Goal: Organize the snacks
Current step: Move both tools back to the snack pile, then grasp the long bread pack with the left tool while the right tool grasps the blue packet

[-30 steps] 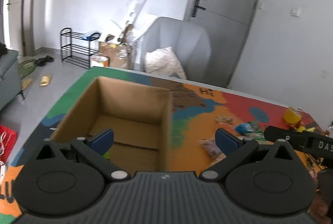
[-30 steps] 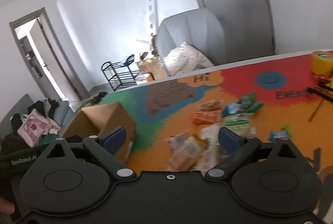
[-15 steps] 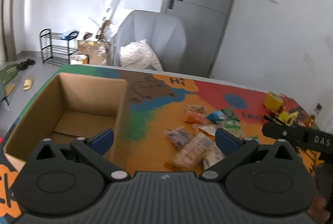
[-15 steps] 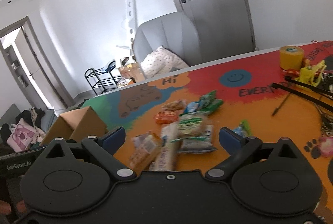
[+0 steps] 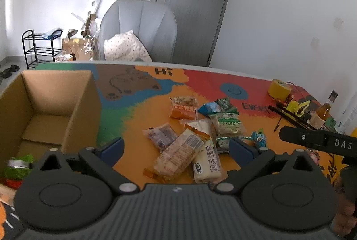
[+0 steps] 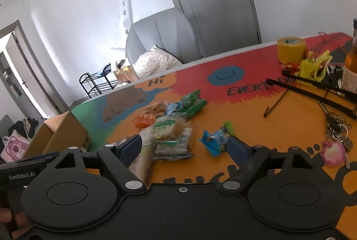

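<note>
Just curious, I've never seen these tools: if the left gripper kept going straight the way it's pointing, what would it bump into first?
Probably the snack pile: the open left gripper points down at the long clear-wrapped biscuit pack and the white pack beside it. Depth is hard to judge, but nothing shows in between.

Home; armchair (image 5: pixel 142 28); shoe rack (image 5: pixel 38 48)

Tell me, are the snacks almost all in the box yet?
Not yet. The box holds only a green packet in its near corner. Both grippers, left and right, are open and hold nothing. The snack pile and one blue packet are on the table, not boxed.
</note>
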`<action>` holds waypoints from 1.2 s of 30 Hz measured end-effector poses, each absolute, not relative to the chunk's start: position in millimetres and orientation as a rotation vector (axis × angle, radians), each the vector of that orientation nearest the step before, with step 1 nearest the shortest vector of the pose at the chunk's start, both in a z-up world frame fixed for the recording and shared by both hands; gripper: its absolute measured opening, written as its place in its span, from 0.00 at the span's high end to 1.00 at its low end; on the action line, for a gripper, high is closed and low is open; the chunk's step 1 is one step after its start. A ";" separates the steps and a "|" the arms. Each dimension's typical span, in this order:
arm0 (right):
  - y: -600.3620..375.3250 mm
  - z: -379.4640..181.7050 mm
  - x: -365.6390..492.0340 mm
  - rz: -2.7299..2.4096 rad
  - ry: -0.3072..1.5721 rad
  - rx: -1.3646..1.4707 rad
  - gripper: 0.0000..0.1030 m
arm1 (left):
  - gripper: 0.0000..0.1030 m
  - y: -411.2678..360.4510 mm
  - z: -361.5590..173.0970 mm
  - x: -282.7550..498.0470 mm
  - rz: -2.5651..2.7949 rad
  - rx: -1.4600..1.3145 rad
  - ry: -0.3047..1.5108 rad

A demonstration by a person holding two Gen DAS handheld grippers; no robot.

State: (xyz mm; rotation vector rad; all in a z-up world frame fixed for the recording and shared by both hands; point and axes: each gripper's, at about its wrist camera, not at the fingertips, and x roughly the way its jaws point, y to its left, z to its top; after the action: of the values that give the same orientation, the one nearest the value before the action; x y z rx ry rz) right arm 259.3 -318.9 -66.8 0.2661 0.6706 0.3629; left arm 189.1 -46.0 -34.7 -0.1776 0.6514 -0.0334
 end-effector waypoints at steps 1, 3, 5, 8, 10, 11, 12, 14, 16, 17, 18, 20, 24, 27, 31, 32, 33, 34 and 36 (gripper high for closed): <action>-321.0 -70.5 262.7 0.360 0.678 0.270 0.22 | 0.03 -47.3 -37.4 192.4 -0.033 -0.174 0.655; -324.1 -76.6 268.1 0.353 0.690 0.278 0.23 | 0.04 -49.5 -42.7 197.5 -0.034 -0.172 0.666; -326.5 -83.5 275.3 0.347 0.707 0.284 0.25 | 0.05 -51.1 -48.6 202.7 -0.038 -0.174 0.682; -327.6 -91.4 282.7 0.339 0.720 0.278 0.26 | 0.08 -53.6 -59.0 212.7 -0.040 -0.174 0.712; -328.9 -97.0 287.8 0.337 0.731 0.281 0.26 | 0.10 -54.6 -65.2 218.3 -0.045 -0.177 0.727; -329.3 -99.3 290.1 0.336 0.736 0.283 0.28 | 0.10 -55.5 -68.9 221.6 -0.047 -0.175 0.735; -330.0 -101.6 293.5 0.335 0.742 0.284 0.30 | 0.11 -56.1 -72.2 224.5 -0.047 -0.174 0.741; -330.5 -106.1 298.4 0.331 0.749 0.284 0.30 | 0.13 -56.5 -78.7 229.9 -0.048 -0.173 0.756; -329.4 -110.2 302.4 0.330 0.754 0.278 0.30 | 0.15 -56.1 -84.7 234.8 -0.047 -0.171 0.769; -328.6 -111.8 304.0 0.328 0.756 0.275 0.30 | 0.15 -55.5 -87.3 236.7 -0.045 -0.170 0.775; -327.8 -113.5 305.7 0.326 0.759 0.273 0.30 | 0.16 -55.0 -90.3 238.4 -0.043 -0.170 0.780; -325.0 -115.1 308.7 0.327 0.762 0.269 0.30 | 0.17 -54.0 -94.7 241.5 -0.040 -0.171 0.788; -316.9 -116.0 314.5 0.321 0.748 0.242 0.30 | 0.17 -51.4 -99.1 245.6 -0.036 -0.175 0.786; -309.9 -119.5 318.5 0.292 0.736 0.212 0.30 | 0.19 -50.7 -101.5 246.9 -0.043 -0.178 0.780; -302.7 -124.1 322.2 0.286 0.739 0.199 0.37 | 0.21 -49.1 -103.9 248.7 -0.054 -0.185 0.768; -301.1 -124.5 321.5 0.284 0.734 0.189 0.42 | 0.25 -48.1 -104.6 249.4 -0.056 -0.197 0.768; -300.0 -124.6 321.0 0.283 0.732 0.182 0.47 | 0.32 -46.7 -105.0 250.0 -0.060 -0.211 0.770; -300.1 -124.6 320.8 0.287 0.730 0.180 0.50 | 0.36 -45.5 -105.1 250.4 -0.060 -0.224 0.773; -301.7 -124.3 320.0 0.295 0.731 0.188 0.54 | 0.56 -46.0 -104.1 250.6 -0.046 -0.220 0.785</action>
State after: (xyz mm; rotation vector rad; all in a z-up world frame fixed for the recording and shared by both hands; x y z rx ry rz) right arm 320.0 -301.7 -124.3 0.1882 0.7311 0.2946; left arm 250.6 -46.0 -104.1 -0.2203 0.7846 -0.0455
